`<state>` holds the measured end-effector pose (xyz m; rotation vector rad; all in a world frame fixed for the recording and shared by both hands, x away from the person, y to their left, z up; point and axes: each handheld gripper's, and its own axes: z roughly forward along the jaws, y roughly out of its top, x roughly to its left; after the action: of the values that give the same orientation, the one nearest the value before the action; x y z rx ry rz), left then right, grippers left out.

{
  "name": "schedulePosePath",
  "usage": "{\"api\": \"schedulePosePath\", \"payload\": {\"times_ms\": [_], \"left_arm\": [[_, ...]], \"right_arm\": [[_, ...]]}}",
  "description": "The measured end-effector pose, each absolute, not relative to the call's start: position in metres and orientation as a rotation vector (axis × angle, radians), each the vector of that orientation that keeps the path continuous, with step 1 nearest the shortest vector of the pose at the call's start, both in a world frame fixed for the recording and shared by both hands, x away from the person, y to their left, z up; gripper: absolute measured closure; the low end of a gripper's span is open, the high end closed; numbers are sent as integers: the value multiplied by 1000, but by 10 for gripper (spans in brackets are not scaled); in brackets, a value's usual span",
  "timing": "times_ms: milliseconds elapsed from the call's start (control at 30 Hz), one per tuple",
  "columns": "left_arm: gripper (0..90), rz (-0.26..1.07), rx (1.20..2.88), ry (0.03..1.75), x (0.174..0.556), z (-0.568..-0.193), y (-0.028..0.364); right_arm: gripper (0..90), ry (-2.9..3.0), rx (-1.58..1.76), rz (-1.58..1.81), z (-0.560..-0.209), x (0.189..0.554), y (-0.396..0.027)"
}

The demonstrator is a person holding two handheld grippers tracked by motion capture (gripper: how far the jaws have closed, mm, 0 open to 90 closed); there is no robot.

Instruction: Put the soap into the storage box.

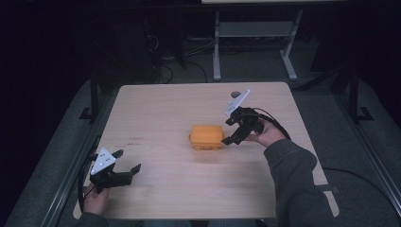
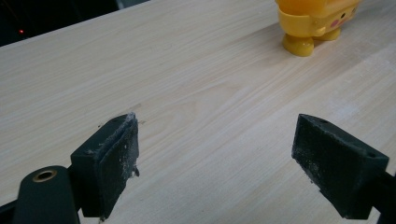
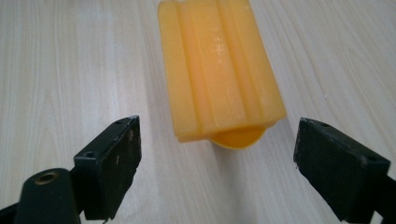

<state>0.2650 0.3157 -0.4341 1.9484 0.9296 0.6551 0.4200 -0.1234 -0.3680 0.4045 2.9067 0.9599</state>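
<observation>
Wooden table [image 1: 156, 118], yellow toy [image 1: 206, 137] mid-table, feet in left gripper view, both left gripper [image 1: 128, 166] and right gripper [image 1: 233, 132] jaws apart

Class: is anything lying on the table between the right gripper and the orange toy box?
Nothing visible. The right gripper, open, sits just beside the orange toy box, with bare wooden table between its jaws and the box.
</observation>
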Motion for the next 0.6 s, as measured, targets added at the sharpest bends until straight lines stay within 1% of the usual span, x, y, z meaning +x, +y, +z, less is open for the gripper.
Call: {"api": "schedulePosePath", "payload": {"times_ms": [600], "left_arm": [[142, 651, 1949, 931, 265, -435, 314]], "right_arm": [[148, 2891, 468, 957, -378, 407, -143]]}}
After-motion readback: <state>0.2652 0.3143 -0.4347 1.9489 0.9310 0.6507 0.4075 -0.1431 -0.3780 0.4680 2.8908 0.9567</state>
